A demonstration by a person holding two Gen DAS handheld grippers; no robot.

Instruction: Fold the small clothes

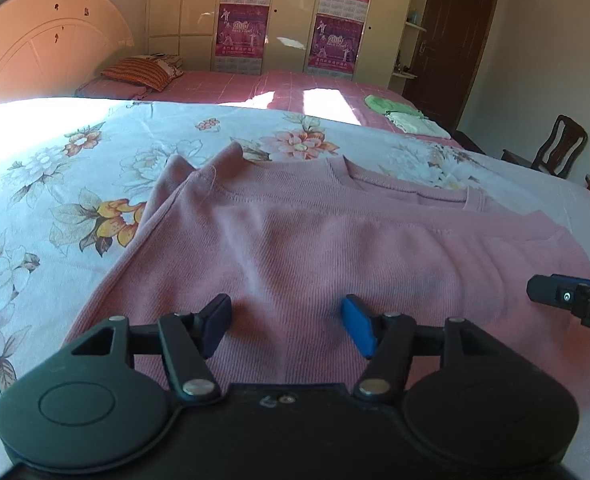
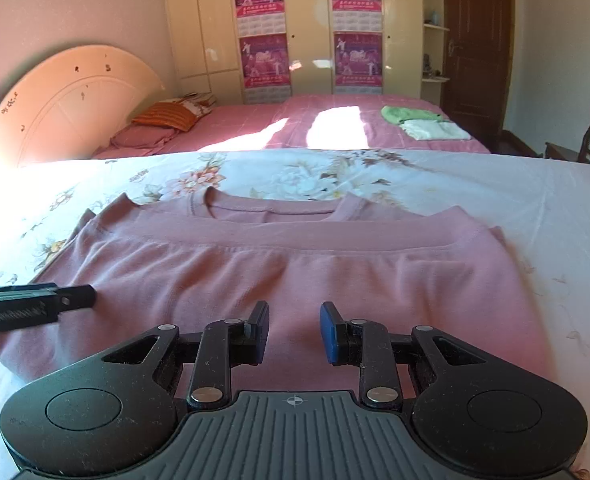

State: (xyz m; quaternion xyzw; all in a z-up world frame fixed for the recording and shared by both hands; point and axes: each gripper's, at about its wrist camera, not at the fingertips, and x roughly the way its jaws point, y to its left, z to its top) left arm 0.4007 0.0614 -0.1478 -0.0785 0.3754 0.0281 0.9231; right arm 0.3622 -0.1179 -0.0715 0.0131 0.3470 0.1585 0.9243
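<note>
Pink top: folded, neckline toward the frame's top, long axis left–right. Your left gripper and right gripper: both open, empty.

Both tools are matte black with round side discs and silver rivets: the left tool and right tool each carry blue finger pads; the right's base is ribbed grey.

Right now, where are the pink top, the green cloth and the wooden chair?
pink top (image 2: 295, 280), right wrist view, middle of its folded body.
green cloth (image 2: 399, 114), right wrist view, its centre.
wooden chair (image 1: 559, 144), left wrist view, its backrest.
</note>
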